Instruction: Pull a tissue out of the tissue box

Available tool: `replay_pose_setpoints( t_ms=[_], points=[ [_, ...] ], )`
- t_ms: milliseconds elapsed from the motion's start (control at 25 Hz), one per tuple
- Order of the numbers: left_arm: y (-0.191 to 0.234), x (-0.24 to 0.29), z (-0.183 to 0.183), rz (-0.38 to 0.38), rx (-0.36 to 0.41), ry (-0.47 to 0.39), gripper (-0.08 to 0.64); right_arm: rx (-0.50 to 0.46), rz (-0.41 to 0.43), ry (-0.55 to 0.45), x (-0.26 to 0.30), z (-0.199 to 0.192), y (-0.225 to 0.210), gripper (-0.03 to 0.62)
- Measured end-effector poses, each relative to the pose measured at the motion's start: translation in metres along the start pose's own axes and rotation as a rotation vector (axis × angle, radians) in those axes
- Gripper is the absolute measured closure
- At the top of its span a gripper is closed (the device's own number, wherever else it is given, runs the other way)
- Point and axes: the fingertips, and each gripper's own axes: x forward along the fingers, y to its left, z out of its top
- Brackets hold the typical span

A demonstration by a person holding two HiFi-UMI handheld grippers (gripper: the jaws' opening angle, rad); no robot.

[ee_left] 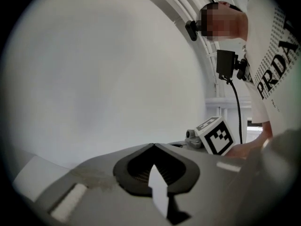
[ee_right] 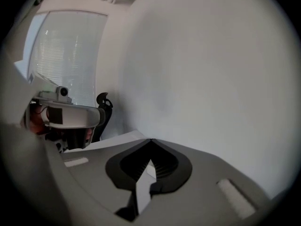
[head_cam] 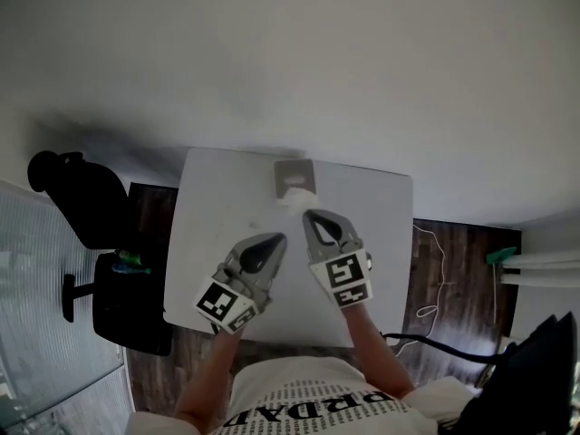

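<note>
A grey tissue box (head_cam: 294,175) stands at the far middle of the white table (head_cam: 217,207), with a white tissue (head_cam: 296,198) sticking out of its near side. My right gripper (head_cam: 308,213) is shut, its tip just short of that tissue and a little right of it. My left gripper (head_cam: 282,236) is also shut, hanging nearer me and slightly left. In the left gripper view the left gripper (ee_left: 153,145) has its jaws closed to a point, facing a bare wall. The right gripper (ee_right: 150,140) shows closed jaws too. Neither gripper view shows the box.
A black office chair (head_cam: 86,198) and a dark bin (head_cam: 127,302) stand on the wooden floor left of the table. A cable (head_cam: 435,279) trails on the floor at the right. The white wall rises just behind the table.
</note>
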Motion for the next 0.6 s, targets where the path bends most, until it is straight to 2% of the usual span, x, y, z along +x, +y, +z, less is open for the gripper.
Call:
replay_pose_setpoints(
  t_ms=[240,600],
  points=[
    [-0.038,-0.023,0.018,0.000,0.050,-0.004,0.568,0.003,0.002,-0.054,-0.051,0.023,0.023,0.584],
    [-0.081,-0.040,0.031,-0.062,0.084,-0.004,0.568,-0.011,-0.005,-0.126,-0.107,0.052,0.051,0.584]
  ],
)
